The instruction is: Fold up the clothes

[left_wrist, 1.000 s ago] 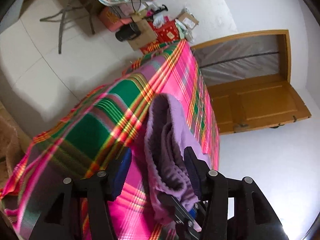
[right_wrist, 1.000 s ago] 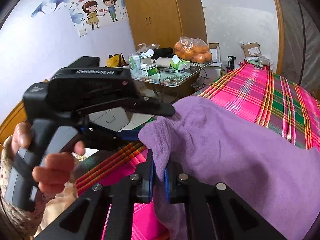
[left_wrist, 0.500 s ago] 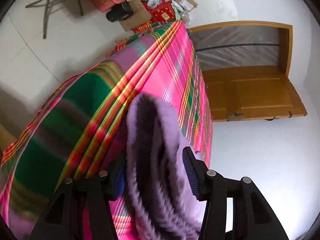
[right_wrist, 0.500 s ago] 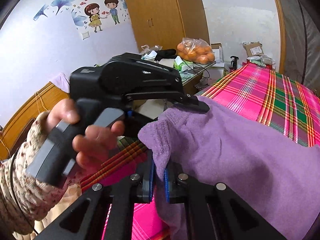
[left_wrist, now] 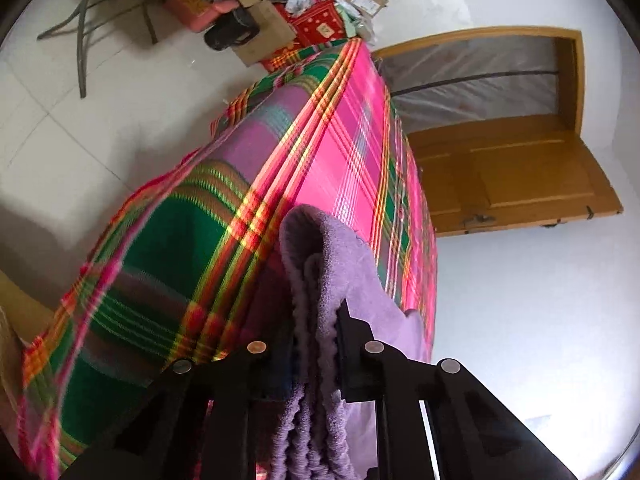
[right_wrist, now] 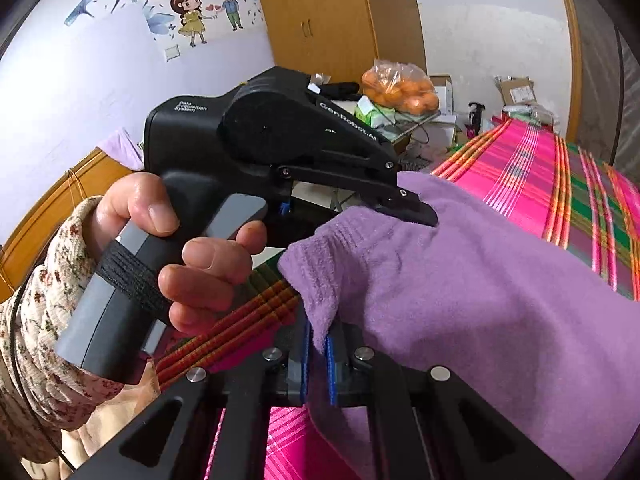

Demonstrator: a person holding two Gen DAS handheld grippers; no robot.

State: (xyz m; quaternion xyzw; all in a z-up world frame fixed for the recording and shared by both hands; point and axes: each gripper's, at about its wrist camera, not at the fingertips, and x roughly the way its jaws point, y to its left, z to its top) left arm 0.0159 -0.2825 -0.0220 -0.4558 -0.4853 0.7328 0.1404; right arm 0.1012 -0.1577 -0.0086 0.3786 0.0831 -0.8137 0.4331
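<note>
A purple fleece garment [right_wrist: 460,288] lies on a bed under a pink and green plaid cover [right_wrist: 520,168]. My right gripper [right_wrist: 318,344] is shut on its near corner, the cloth pinched between the blue pads. In the left wrist view the garment's folded edge [left_wrist: 332,248] runs between the jaws of my left gripper [left_wrist: 316,332], which are closing with the pads pressing on the layers. From the right wrist view, a hand [right_wrist: 192,256] in a floral sleeve holds the left gripper [right_wrist: 412,216], its upper finger on top of the cloth.
The plaid cover [left_wrist: 340,152] hangs over the bed's edge above a white tiled floor. Boxes and clutter [left_wrist: 280,20] sit past the bed's far end. A wooden door panel [left_wrist: 512,168] leans by the wall. A table holds a bag of oranges [right_wrist: 400,88].
My left gripper slid forward over the garment's folded edge and its jaws came together from wide apart onto the cloth. The right gripper kept its pinch on the corner.
</note>
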